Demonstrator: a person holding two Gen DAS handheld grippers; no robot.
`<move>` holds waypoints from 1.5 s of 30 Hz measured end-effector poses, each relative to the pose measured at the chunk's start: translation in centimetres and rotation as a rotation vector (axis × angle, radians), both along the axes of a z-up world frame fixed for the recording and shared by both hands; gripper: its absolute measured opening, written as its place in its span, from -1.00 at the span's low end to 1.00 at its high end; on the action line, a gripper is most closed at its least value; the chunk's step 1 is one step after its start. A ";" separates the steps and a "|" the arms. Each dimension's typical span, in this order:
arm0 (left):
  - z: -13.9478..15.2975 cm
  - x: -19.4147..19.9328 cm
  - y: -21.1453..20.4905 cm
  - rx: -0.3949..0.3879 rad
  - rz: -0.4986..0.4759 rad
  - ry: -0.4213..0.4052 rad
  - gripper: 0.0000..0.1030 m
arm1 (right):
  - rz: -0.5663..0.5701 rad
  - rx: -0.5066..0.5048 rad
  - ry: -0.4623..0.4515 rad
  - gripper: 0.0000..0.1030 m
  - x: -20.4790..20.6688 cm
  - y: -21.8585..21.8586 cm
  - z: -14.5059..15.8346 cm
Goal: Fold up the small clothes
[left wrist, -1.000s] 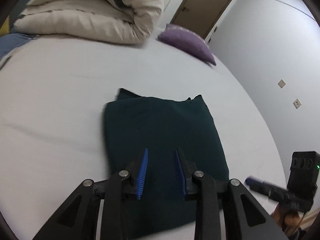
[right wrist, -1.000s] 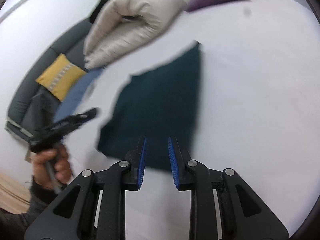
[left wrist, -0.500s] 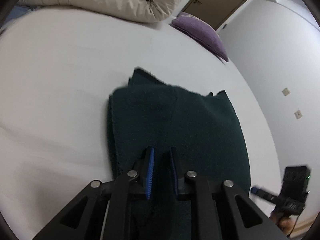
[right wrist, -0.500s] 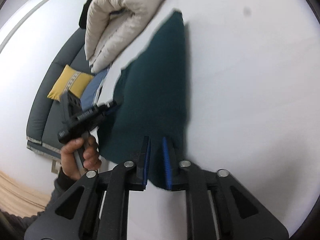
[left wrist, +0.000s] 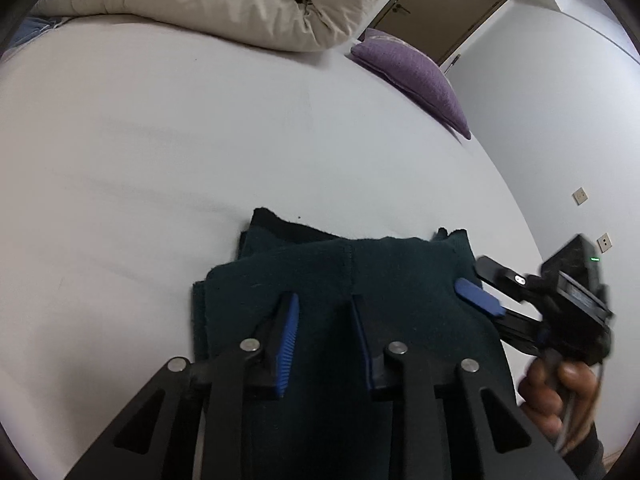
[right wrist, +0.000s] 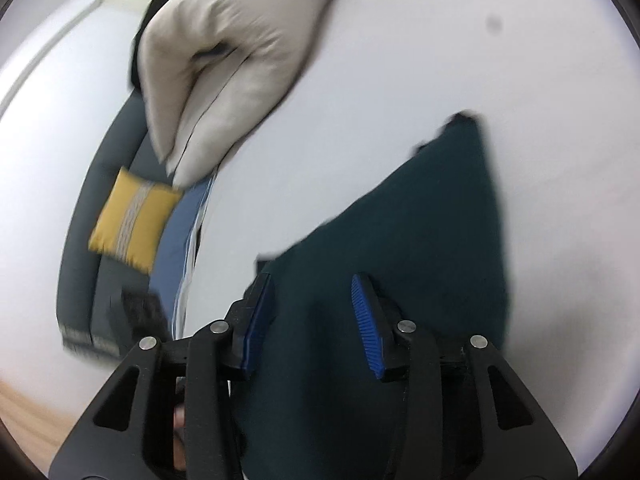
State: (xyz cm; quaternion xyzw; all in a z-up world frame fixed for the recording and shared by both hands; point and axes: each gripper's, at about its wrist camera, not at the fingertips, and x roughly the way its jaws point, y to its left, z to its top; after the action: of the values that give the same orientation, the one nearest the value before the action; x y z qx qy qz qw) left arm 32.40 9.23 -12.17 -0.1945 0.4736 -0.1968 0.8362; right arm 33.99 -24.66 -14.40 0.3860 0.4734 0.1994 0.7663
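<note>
Left wrist view: a dark green garment [left wrist: 360, 300] lies on a white bed [left wrist: 160, 152], folded over so a doubled layer shows at its far edge, filling the lower middle of the picture from about 5 to 7 o'clock. The left tool [left wrist: 324, 340] hangs over the near part of the cloth; its jaws have just been opening and stand at a narrow gap, with cloth seen between them but, as far as can be told, not pinched. At 3 o'clock the right tool [left wrist: 478, 294] reaches in over the garment's right edge, held by a hand [left wrist: 560, 396]. A rolled cream duvet [left wrist: 224, 0] lies at 12 o'clock and a purple pillow [left wrist: 416, 76] at 1 o'clock, well apart from the cloth. The garment's long axis runs from the camera away toward 12 o'clock, and a seam runs the same way. Right wrist view, blurred: the same garment [right wrist: 420, 240] stretches from 6 o'clock up toward 1 o'clock, tapering to a corner there. The right tool [right wrist: 312, 316] sits over its near end, jaws moderately apart after just opening, nothing gripped. A yellow cushion [right wrist: 132, 220] rests on a grey sofa [right wrist: 108, 184] at 9 o'clock. Both tools seem placed at the near end to let go after a fold, or to take the edge for the next.
</note>
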 end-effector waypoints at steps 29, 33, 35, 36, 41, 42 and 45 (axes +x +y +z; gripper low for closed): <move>0.1 -1.0 -0.9 0.046 0.006 -0.081 -0.45 | 0.078 -0.020 -0.247 0.30 -13.2 -3.9 2.6; 3.6 -3.9 0.5 0.068 0.034 -0.099 0.26 | 0.011 -0.053 -0.227 0.59 -13.5 -6.1 3.2; 5.1 -5.9 2.3 0.045 0.067 -0.148 0.49 | 0.024 -0.033 -0.187 0.59 -13.3 -6.7 2.8; 5.4 -6.6 3.2 0.035 0.085 -0.149 0.50 | 0.035 -0.031 -0.157 0.59 -13.0 -6.9 2.4; 2.8 -7.3 6.5 -0.057 0.081 0.017 0.41 | 0.052 0.047 -0.071 0.60 -11.5 -6.8 0.0; 2.3 -7.3 6.5 -0.063 0.074 0.039 0.38 | 0.050 0.068 -0.054 0.60 -11.0 -6.7 -0.5; 0.1 -6.8 6.0 -0.115 0.025 0.137 0.36 | 0.066 0.110 -0.012 0.59 -10.0 -5.8 -2.1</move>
State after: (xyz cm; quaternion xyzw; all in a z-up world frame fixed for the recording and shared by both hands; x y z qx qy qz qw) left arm 25.56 15.22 -12.07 -0.2610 0.5151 -0.1993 0.7917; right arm 24.01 -30.46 -16.45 0.4104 0.4696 0.2523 0.7398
